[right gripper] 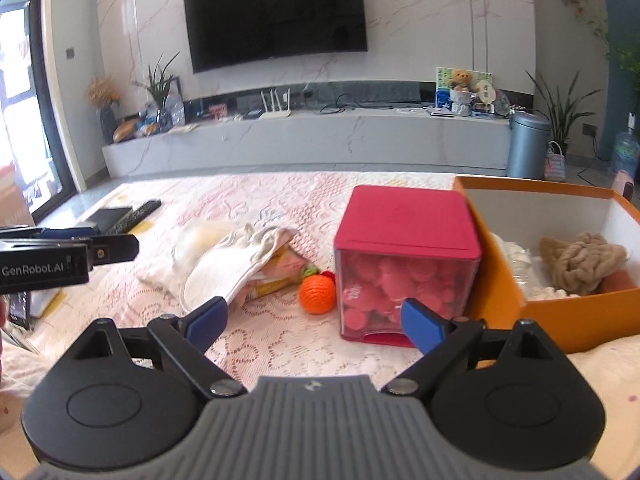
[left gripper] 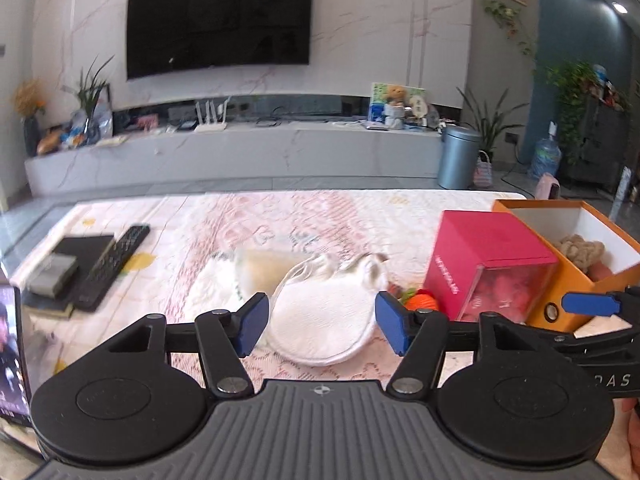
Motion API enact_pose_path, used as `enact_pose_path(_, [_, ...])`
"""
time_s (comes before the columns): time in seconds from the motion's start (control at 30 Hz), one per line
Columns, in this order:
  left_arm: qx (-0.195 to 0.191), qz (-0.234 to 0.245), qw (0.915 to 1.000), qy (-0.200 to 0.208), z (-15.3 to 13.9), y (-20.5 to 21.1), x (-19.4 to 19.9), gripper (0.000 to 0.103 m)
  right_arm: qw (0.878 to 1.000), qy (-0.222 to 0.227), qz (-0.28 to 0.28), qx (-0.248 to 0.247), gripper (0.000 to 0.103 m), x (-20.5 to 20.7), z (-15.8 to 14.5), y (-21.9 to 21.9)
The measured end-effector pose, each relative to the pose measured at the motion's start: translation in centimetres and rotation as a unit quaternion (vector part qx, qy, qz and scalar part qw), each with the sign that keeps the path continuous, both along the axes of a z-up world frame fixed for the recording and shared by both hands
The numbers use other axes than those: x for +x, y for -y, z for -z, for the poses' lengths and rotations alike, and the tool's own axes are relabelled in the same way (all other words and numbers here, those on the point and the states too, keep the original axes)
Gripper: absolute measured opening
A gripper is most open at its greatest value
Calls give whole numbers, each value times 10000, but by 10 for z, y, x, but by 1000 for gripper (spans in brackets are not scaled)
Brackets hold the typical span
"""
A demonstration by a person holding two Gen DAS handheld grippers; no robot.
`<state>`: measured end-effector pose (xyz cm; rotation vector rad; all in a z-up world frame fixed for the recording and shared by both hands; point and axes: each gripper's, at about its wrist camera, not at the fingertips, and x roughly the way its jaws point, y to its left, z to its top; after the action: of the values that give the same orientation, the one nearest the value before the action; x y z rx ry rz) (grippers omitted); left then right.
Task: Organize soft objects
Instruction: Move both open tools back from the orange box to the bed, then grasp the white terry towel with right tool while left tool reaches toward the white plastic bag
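A pile of white cloths (left gripper: 320, 320) lies mid-table on the pink lace cover; the front piece is round and padded. My left gripper (left gripper: 322, 326) hangs just short of it, open, with the round piece framed between its blue pads (left gripper: 252, 324) and untouched. An orange woven ball (right gripper: 317, 296) sits between the pile (right gripper: 224, 264) and a red box with a clear front (right gripper: 404, 264). My right gripper (right gripper: 314, 320) is open and empty, near the ball and the red box. The orange box (right gripper: 560, 316) on the right holds a beige knitted piece (right gripper: 580, 262) and white soft things.
A remote control (left gripper: 116, 264) and dark books (left gripper: 76, 256) lie at the table's left. A lit screen (left gripper: 12, 352) stands at the near left edge. From the right wrist, the left gripper (right gripper: 120, 246) shows at the left. Beyond the table are a TV wall and a bin (left gripper: 458, 158).
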<state>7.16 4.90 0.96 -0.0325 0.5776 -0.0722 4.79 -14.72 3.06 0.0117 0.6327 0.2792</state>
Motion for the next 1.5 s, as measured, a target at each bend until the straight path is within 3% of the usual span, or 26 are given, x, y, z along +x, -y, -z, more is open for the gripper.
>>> enact_pose_path(0.17, [-375, -93, 9990, -237, 20, -24, 5, 58, 9998, -161, -46, -74, 86, 14, 13, -8])
enact_pose_path(0.47, [-403, 19, 9971, -644, 36, -27, 21, 58, 9983, -441, -381, -80, 78, 48, 33, -35])
enact_pose_path(0.53, [-369, 48, 9965, -745, 39, -27, 27, 58, 9977, -450, -501, -101, 68, 56, 35, -43])
enact_pose_path(0.7, [-440, -228, 9942, -950, 45, -40, 43, 58, 9953, -574, -770, -99, 63, 80, 43, -66])
enact_pose_path(0.83, [-489, -97, 9945, -922, 45, -42, 51, 58, 9937, -711, -870, -48, 46, 98, 50, -78])
enact_pose_path(0.93, [-410, 18, 9944, -977, 52, -39, 55, 58, 9924, -855, -881, 15, 15, 108, 57, -79])
enact_pose_path(1.03, [-376, -55, 9932, -1105, 59, -39, 59, 58, 9920, -917, -848, 164, 8, 110, 62, -75])
enact_pose_path(1.13, [-356, -374, 9928, -1079, 58, -47, 60, 58, 9935, -787, -809, 144, 4, 105, 60, -75])
enact_pose_path(1.23, [-382, -604, 9926, -984, 54, -57, 60, 65, 9976, -258, -630, -103, 2, 93, 46, -74])
enact_pose_path(1.33, [-363, -555, 9924, -1036, 55, -56, 63, 65, 9985, 47, -487, -237, 2, 94, 37, -75])
enact_pose_path(1.4, [-265, -452, 9931, -1045, 56, -51, 63, 65, 9982, -47, -528, -276, 3, 103, 39, -77])
enact_pose_path(1.5, [-265, -560, 9924, -1063, 55, -56, 66, 65, 9977, -262, -612, -115, 13, 116, 45, -80])
